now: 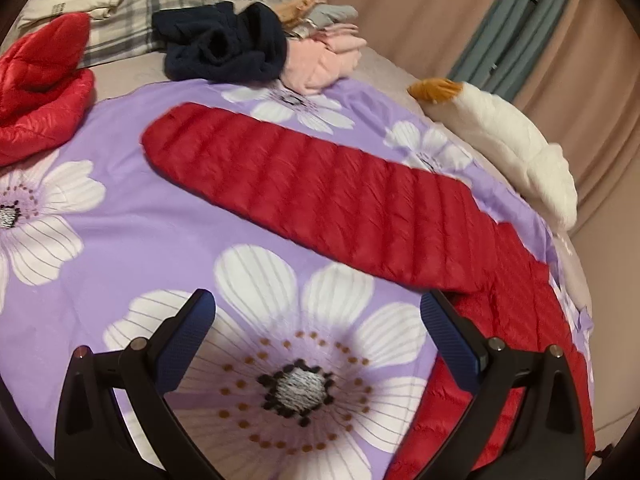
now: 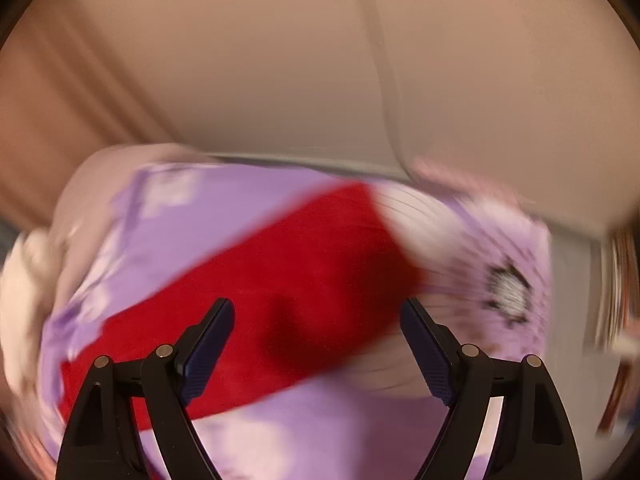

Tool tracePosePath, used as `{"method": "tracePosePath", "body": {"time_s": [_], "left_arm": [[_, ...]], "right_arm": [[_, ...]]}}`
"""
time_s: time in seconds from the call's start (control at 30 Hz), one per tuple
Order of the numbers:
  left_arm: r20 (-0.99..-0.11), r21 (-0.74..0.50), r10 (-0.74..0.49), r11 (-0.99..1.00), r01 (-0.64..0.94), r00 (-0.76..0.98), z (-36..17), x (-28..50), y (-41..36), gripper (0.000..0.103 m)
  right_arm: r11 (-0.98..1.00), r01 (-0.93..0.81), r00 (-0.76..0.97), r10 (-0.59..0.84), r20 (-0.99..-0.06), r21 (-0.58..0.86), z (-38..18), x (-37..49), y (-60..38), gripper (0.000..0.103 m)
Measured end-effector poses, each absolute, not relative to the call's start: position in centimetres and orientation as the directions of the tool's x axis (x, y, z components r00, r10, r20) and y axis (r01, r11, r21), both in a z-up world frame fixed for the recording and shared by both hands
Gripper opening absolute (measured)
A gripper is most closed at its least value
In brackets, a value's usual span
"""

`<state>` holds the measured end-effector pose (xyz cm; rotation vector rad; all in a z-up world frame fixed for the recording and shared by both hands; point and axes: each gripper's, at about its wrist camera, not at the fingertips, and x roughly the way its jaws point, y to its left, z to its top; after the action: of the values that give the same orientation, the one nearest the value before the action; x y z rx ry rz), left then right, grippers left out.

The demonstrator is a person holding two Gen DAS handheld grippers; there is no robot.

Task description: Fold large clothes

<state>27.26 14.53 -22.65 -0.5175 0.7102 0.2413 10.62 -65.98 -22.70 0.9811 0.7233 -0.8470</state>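
A red quilted down jacket [image 1: 320, 196] lies on a purple flowered bedspread [image 1: 132, 224]. One long sleeve stretches up and left, and the body runs down the right side. My left gripper [image 1: 318, 316] is open and empty above the bedspread, with its right finger [image 1: 448, 340] at the jacket's edge. In the blurred right wrist view the red jacket [image 2: 304, 280] lies on the bedspread [image 2: 224, 220] below my right gripper [image 2: 318, 320], which is open and empty.
A second red puffy garment [image 1: 40, 92] lies at the far left. A dark navy garment [image 1: 224, 44], pink clothes [image 1: 328, 60] and a plaid blanket [image 1: 132, 12] are piled at the back. A white plush toy [image 1: 508, 140] lies at the bed's right edge, by beige curtains [image 1: 580, 80].
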Motion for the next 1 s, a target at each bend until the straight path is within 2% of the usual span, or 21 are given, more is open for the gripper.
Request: {"method": "tracePosePath", "body": {"time_s": [0.07,0.1,0.13,0.2,0.23,0.47,0.57,0.67,0.8,0.9,1.0], "left_arm": [[-0.677,-0.358,0.031,0.859,-0.367,0.735,-22.7,27.4,13.8,0.102],[-0.677,-0.352,0.030,0.864,-0.360,0.735,-22.7,27.4,13.4,0.102],[-0.677,-0.348,0.032,0.866,-0.358,0.735,-22.6,27.5,13.4,0.102],[-0.673,-0.346,0.042,0.865,-0.364,0.739,-22.2,27.4,13.5,0.102],[-0.669,-0.345,0.048,0.863,-0.368,0.741,-22.0,27.3,13.7,0.102],[-0.634,-0.301,0.126,0.868,-0.394,0.763,-20.9,26.6,15.6,0.102],[-0.636,-0.311,0.131,0.858,-0.408,0.760,-21.1,26.5,16.6,0.102],[-0.637,-0.332,0.127,0.845,-0.419,0.760,-21.6,26.3,17.5,0.102],[-0.665,-0.296,0.149,0.848,-0.441,0.732,-22.5,26.4,18.3,0.102],[-0.665,-0.309,0.143,0.841,-0.445,0.733,-22.9,26.1,19.3,0.102],[-0.666,-0.347,0.136,0.815,-0.465,0.734,-23.2,25.8,20.7,0.102]], "right_arm": [[0.278,0.825,0.555,-0.231,-0.799,0.492,-25.2,9.5,-66.9,0.084],[0.305,0.802,0.592,-0.286,-0.754,0.514,-24.9,9.1,-66.4,0.082],[0.332,0.794,0.602,-0.310,-0.736,0.509,-24.4,9.2,-65.8,0.055],[0.380,0.759,0.634,-0.246,-0.733,0.529,-24.1,10.7,-65.5,0.018],[0.384,0.758,0.633,-0.234,-0.738,0.527,-23.8,11.3,-65.3,0.013],[0.675,0.636,0.706,-0.311,-0.637,0.375,-15.1,18.6,-58.4,0.009],[0.789,0.515,0.778,-0.265,-0.569,0.335,-11.5,22.4,-52.8,0.008],[0.889,0.352,0.845,-0.167,-0.508,0.293,-8.3,26.6,-44.4,0.008],[0.943,0.080,0.890,0.078,-0.450,0.323,-6.6,32.3,-31.6,0.007],[0.935,-0.089,0.834,0.258,-0.487,0.343,-8.6,36.9,-22.3,0.007],[0.925,-0.176,0.774,0.341,-0.533,0.337,-10.9,39.4,-15.7,0.007]]}}
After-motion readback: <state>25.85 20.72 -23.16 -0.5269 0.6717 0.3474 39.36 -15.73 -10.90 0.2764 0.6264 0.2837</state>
